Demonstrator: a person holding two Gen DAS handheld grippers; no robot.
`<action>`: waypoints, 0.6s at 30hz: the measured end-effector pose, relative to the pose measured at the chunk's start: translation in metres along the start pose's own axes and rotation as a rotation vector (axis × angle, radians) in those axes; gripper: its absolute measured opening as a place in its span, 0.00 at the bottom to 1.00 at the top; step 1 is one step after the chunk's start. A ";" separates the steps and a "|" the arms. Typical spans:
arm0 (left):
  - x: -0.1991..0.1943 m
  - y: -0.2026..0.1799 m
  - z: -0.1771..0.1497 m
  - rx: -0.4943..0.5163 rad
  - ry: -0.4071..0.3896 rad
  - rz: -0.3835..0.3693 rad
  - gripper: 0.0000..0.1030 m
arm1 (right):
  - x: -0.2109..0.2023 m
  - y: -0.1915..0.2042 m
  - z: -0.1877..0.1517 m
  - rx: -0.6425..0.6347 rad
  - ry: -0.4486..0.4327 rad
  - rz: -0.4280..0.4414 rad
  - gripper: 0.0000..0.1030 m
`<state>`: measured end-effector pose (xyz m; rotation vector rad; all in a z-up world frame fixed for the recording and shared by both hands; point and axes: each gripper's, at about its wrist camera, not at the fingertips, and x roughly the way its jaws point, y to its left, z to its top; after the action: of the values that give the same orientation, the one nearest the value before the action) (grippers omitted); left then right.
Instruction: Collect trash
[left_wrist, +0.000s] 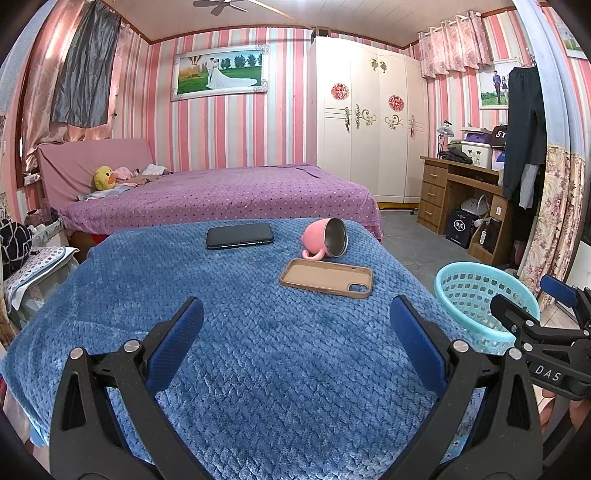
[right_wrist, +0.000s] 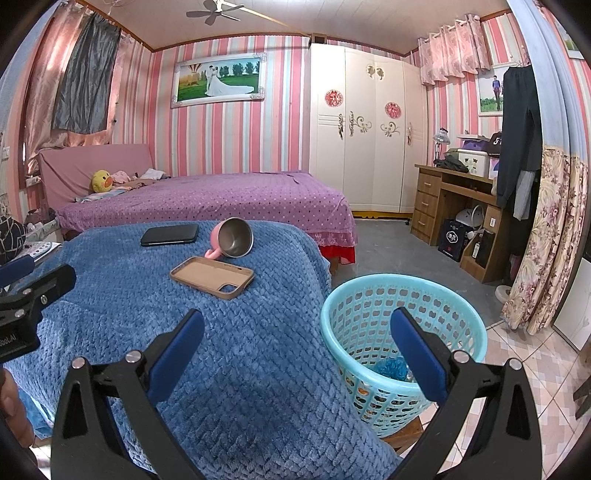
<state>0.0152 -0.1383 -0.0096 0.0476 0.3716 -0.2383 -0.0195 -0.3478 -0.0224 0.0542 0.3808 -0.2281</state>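
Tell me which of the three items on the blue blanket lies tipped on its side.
The pink mug, steel mouth sideways; the tan phone case and black phone lie flat.

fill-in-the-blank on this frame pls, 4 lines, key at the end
1. The pink mug lies on its ____.
2. The tan phone case lies between the mug and the ____ gripper.
3. Both grippers, the right too, are ____.
4. The right gripper is over the rim of the ____, beside the blue blanket.

Missing words: side; left; open; basket
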 end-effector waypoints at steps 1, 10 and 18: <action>0.000 0.001 0.000 0.000 0.000 0.001 0.95 | 0.000 -0.001 0.000 0.000 0.000 0.001 0.96; 0.001 0.004 0.000 -0.002 0.001 0.002 0.95 | 0.001 -0.001 0.001 -0.001 0.000 0.001 0.96; 0.001 0.006 -0.001 -0.003 -0.001 0.004 0.95 | 0.000 0.001 0.001 -0.002 -0.001 0.001 0.96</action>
<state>0.0171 -0.1327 -0.0105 0.0452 0.3705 -0.2340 -0.0186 -0.3471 -0.0214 0.0525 0.3801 -0.2269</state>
